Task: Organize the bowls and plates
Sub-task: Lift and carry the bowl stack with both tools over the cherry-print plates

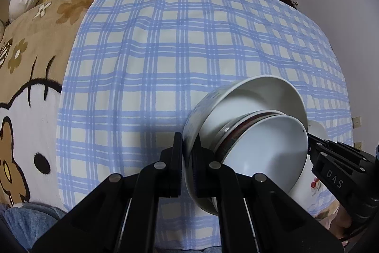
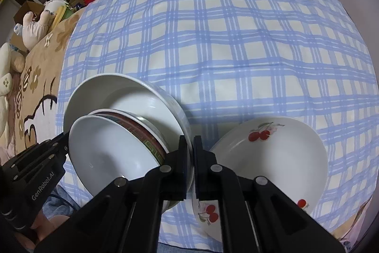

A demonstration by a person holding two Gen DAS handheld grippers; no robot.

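The large white bowl (image 1: 248, 96) hangs tilted above the blue checked cloth (image 1: 165, 39), its outer wall faintly patterned. Nested inside it sits a smaller bowl (image 1: 263, 144) with a red and green banded rim, white within. My left gripper (image 1: 187, 158) pinches the big bowl's near rim on one side, and my right gripper (image 2: 191, 158) is clamped on the opposite rim. Just beside it on the cloth rests a cherry-printed bowl (image 2: 272, 146). A brown cartoon blanket (image 1: 28, 87) lies left of the cloth.
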